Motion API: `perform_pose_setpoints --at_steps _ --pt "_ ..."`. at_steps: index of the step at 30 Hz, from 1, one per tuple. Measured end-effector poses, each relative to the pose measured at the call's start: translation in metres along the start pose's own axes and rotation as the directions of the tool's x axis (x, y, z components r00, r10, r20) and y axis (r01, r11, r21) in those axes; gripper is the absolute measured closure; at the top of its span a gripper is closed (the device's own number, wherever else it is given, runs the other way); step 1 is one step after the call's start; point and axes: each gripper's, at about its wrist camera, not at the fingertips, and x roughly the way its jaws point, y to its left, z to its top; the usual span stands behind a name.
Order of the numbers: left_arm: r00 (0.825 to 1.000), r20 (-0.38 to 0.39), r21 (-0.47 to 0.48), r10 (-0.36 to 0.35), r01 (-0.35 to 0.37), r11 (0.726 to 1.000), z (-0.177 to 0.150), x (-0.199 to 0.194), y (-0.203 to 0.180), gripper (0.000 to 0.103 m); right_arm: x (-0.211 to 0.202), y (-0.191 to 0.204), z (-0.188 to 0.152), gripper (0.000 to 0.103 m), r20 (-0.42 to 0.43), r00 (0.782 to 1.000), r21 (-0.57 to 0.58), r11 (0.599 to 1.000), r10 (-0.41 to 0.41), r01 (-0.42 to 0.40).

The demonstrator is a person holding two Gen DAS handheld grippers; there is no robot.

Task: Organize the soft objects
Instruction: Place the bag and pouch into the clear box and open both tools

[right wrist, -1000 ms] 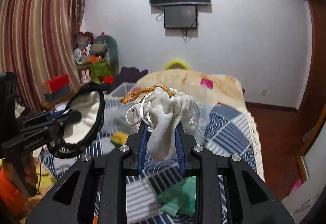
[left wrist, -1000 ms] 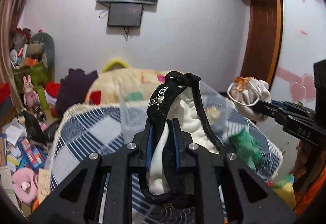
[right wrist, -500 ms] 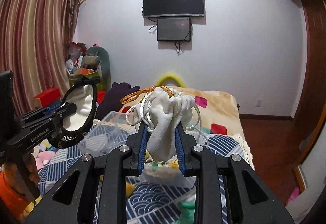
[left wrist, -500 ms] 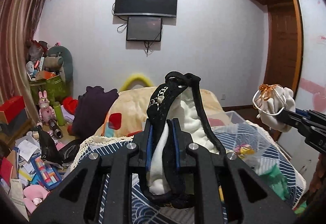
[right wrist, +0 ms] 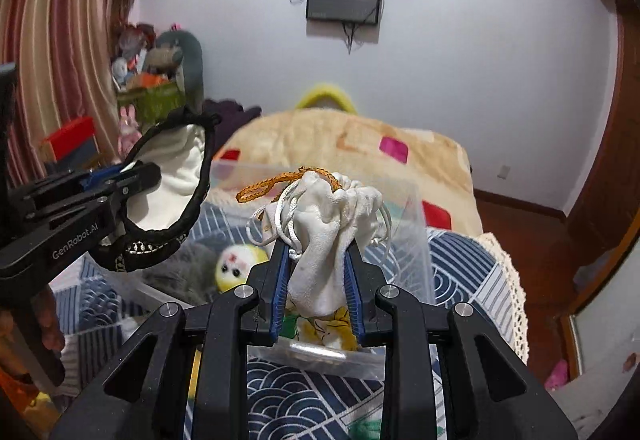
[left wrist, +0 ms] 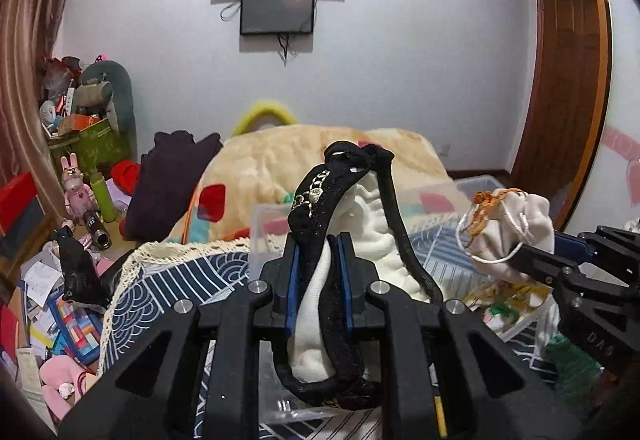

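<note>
Left wrist view: clear plastic bin (left wrist: 472,187) sits on the bed (left wrist: 168,280). Above it, left gripper (left wrist: 319,260) pinches a black-trimmed white pouch (left wrist: 376,232); right gripper (right wrist: 318,264) pinches a white drawstring bag (right wrist: 332,224), both held between the fingers.

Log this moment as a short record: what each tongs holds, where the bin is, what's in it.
left tongs: shut on black-trimmed white pouch
right tongs: shut on white drawstring bag, orange cord on top
bin: clear plastic, on the patterned bedspread, below both tongs
in bin: yellow plush, grey soft item
both items: held above the bin, not yet released
</note>
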Motion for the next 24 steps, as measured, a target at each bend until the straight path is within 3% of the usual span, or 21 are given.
perform_pose_setpoints --at_steps 12,17,20,24 --pt "0.997 -0.077 -0.004 -0.025 0.024 1.000 -0.006 0.012 -0.002 0.079 0.013 -0.004 0.000 0.075 -0.072 0.997 -0.001 1.000 0.006 -0.006" --pt "0.995 -0.084 -0.031 -0.060 0.057 0.998 -0.008 0.001 0.003 0.069 0.004 -0.003 -0.001 0.057 -0.058 0.998 -0.019 1.000 0.004 -0.005" --pt "0.994 -0.079 -0.023 -0.070 0.068 0.997 -0.011 -0.008 0.002 0.059 -0.005 -0.002 -0.001 0.053 -0.033 0.999 -0.032 0.999 -0.004 0.003" --pt "0.994 -0.060 -0.012 -0.088 0.087 0.996 -0.011 -0.024 0.000 0.054 -0.020 -0.001 0.001 0.043 0.008 1.000 -0.043 0.999 -0.015 0.015"
